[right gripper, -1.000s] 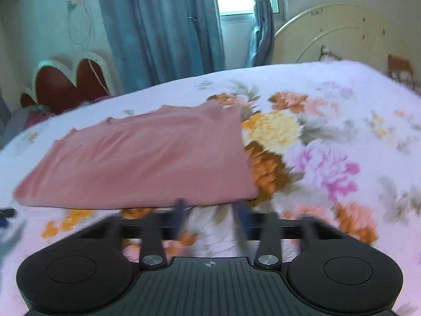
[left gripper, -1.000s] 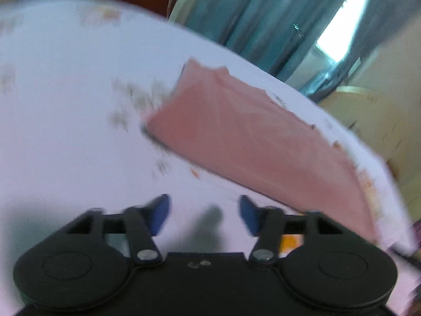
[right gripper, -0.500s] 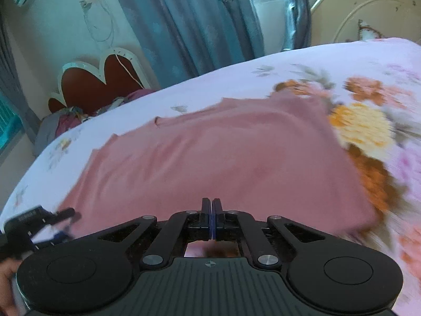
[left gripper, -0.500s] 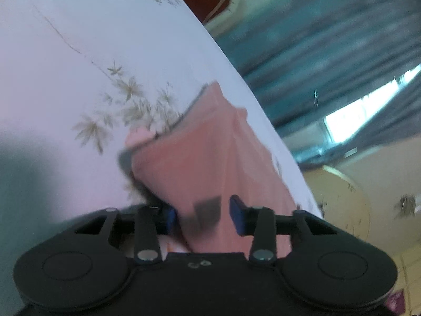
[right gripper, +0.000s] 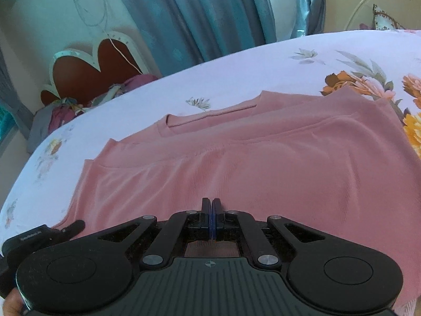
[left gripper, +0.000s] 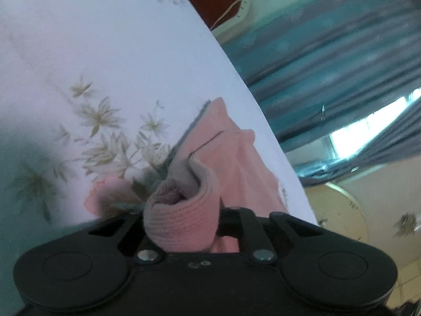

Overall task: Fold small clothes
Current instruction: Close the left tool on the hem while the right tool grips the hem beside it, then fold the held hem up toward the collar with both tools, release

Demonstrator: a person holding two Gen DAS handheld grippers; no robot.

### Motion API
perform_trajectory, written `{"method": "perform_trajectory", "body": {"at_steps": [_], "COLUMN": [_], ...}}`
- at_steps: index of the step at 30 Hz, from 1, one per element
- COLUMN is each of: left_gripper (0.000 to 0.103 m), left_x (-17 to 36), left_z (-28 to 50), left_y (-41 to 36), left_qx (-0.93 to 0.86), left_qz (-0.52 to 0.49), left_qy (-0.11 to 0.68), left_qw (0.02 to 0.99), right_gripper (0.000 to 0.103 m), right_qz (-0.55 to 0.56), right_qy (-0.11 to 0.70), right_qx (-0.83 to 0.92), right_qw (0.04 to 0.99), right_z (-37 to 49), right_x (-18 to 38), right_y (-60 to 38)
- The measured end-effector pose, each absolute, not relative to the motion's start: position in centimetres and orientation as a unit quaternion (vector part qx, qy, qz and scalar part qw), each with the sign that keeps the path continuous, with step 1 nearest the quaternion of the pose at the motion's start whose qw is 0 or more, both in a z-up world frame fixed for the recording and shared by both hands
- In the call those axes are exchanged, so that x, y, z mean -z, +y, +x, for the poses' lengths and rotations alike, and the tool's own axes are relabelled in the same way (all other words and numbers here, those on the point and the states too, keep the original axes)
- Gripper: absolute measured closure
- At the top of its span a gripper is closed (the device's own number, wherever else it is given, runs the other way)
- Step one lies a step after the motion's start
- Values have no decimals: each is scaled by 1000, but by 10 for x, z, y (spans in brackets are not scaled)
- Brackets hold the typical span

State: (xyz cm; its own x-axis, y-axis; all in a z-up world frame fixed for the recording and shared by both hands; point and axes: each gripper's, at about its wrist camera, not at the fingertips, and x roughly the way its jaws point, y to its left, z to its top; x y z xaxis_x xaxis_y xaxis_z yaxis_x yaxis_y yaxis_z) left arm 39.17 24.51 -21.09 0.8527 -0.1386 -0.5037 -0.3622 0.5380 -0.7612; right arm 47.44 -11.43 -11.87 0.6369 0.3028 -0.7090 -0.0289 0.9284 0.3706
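Observation:
A pink knit garment [right gripper: 263, 163] lies spread flat on the flowered bed sheet [right gripper: 236, 63], neckline at the far side. My right gripper [right gripper: 212, 208] is shut, blue pads together, its tips at the middle of the garment's near edge; I see no cloth between the pads. My left gripper [left gripper: 184, 210] is shut on the garment's [left gripper: 236, 163] ribbed corner, which bunches up over the fingers and hides them. The right wrist view shows the left gripper [right gripper: 65, 230] at the garment's near left corner.
A heart-shaped headboard [right gripper: 84, 71] and a heap of clothes [right gripper: 79, 105] stand beyond the bed's far left edge. Blue curtains [right gripper: 197, 13] hang behind. A cream round headboard [right gripper: 381, 5] is at the far right. A hand [right gripper: 10, 302] shows at the bottom left.
The left gripper came up to the garment's corner, rolled and shut on it. The right gripper shut and slid left from the garment's right corner to its middle.

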Motion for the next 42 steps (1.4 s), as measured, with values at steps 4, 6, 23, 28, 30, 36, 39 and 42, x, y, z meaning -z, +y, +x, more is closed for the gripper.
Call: {"method": "perform_trajectory", "body": {"at_steps": [4,6,23,28,30,36,39,42], "left_gripper": [90,88,92,93,93,93,88,66], "left_x": [212,214,155,113,99,77,89,104], "left_z": [387,385,384,402,413,452,471,475], "left_y": [245,246,212,153,119,-4,-76,-124], "left_qx": [-62,-60,-57,-15,7,86,142,184], "left_qz": [-477,-478,-411,-336,-301,-210,-156,-135], "left_qy": [263,262,225,228,239,293,343,394], "left_qw": [836,836,882,913,923,929,915,890], "right_gripper": [103,103,103,103,103,103,103,51], "right_qz": [160,133,148,199,232,300,330,344], "right_qy": [404,433,436,430,398,346,336,347], "right_qx": [-109,-104,-138,-168,-160,-94,-78,-70], "right_qw": [894,886,877,865,873,884,879,870], "right_z": [478,487,496,496,486,445,425,410], "right_x": [115,127,149,142,131,108,106,108], "right_y": [-107,-98,-111,-140,-170,-297,-355,-391]}}
